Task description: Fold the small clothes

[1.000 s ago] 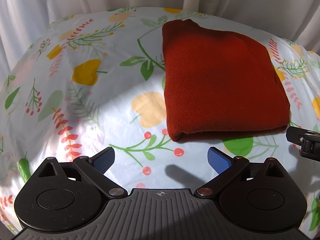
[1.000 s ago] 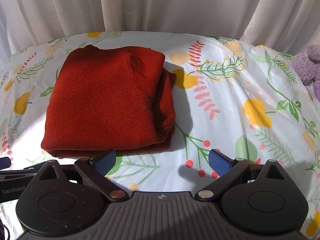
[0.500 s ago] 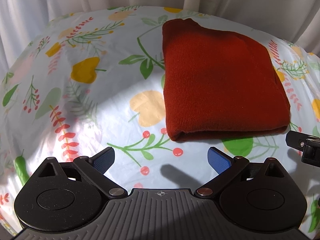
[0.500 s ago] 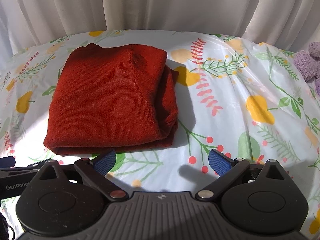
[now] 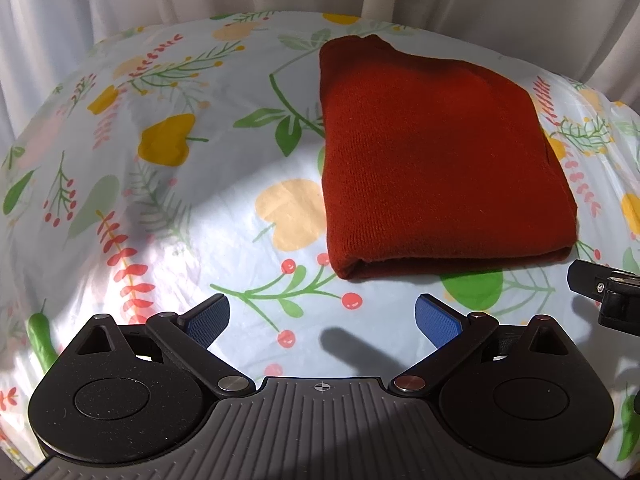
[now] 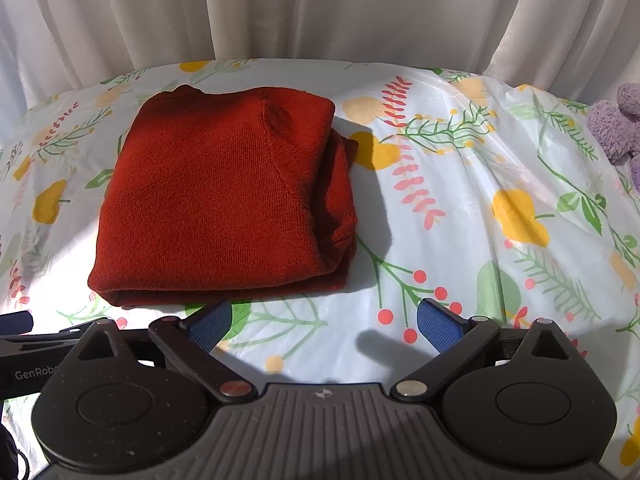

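Left wrist view: left hand-held gripper (image 5: 322,320) wide open, gripping nothing, held above the bench (image 5: 168,208). Sweater (image 5: 436,168) lay ahead and right of it, well clear of the fingers, already a flat stacked rectangle with the fold edge nearest. Judged done, or nearly so; at most some squaring left. Part of the right hand-held gripper (image 5: 608,290) cut off at the right edge.

Right wrist view: right hand-held gripper (image 6: 324,326) likewise spread wide and empty. Sweater (image 6: 216,200) ahead and left, its near edge just beyond the left finger (image 6: 210,326). Layers bunched unevenly along its right side. Purple fuzzy item (image 6: 616,124) far right, cropped, unidentifiable. Inner layers hidden.
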`<state>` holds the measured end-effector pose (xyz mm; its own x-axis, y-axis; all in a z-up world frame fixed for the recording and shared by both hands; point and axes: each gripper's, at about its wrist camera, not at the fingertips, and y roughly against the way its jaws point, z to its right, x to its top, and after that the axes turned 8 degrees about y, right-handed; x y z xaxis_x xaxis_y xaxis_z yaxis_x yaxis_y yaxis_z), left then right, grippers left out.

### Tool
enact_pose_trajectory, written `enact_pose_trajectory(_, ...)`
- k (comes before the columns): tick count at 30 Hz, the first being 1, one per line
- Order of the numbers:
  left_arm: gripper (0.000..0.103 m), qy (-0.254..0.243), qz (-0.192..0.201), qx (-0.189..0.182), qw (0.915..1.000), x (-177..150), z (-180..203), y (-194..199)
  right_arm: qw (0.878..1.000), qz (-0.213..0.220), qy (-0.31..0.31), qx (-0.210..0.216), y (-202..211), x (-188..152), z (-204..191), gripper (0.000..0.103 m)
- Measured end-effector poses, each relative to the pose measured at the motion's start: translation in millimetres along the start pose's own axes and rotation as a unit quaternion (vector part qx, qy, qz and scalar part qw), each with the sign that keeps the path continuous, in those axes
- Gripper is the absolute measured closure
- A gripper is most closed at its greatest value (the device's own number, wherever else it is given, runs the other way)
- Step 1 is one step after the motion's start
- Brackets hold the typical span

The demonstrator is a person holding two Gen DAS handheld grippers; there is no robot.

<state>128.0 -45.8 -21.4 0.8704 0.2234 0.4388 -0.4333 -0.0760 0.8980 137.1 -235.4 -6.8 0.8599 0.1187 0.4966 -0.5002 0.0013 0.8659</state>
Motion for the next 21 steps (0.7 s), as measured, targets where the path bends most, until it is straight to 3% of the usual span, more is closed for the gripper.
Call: enact_pose_trajectory(21,0.001,-0.013,0.021,-0.013,0.9996,-2.6,8.1,2.2,1.000,-0.001,-0.001,0.007,-3.3,-1.1,1.0,0.004)
